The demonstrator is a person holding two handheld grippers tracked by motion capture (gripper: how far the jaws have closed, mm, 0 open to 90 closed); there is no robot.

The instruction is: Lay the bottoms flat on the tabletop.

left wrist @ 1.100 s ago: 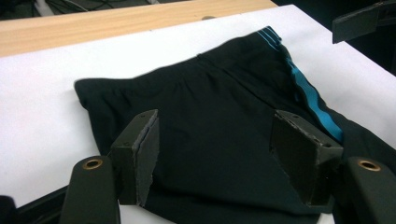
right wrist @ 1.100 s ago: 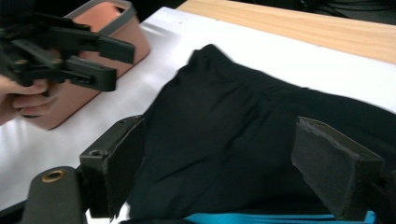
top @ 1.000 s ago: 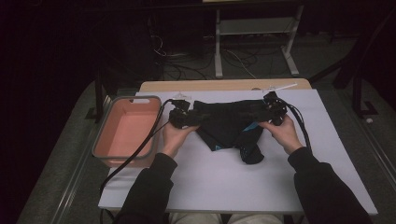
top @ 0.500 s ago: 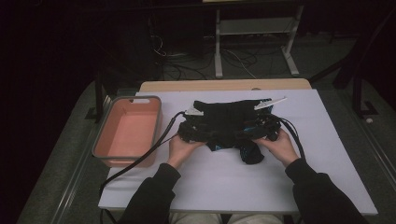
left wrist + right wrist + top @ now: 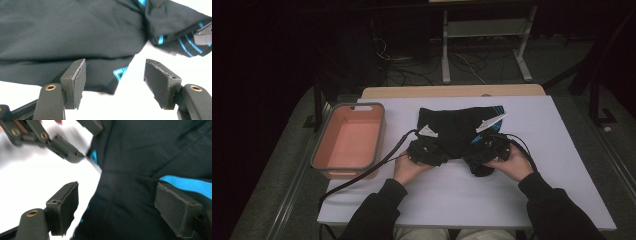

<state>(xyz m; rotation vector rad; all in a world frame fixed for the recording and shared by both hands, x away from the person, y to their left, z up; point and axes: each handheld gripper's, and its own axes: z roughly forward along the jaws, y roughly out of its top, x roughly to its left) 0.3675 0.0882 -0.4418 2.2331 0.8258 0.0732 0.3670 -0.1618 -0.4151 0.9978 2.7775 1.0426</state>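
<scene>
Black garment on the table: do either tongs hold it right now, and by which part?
Nothing is held. The left tongs and right tongs stand open over the black garment's near edge, pads apart from the cloth.

The room was kept dark. A white-topped desk [image 5: 557,165] was lit from above, with grey floor [image 5: 287,190] seen beside it. Behind, a pale metal stand [image 5: 484,30] and tangled cables [image 5: 462,62] were dimly made out.

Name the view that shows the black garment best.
High view: the whole black garment lies on the white table. The left gripper view shows its near hem and blue print; the right gripper view, a blurred stretch with a blue stripe.
</scene>
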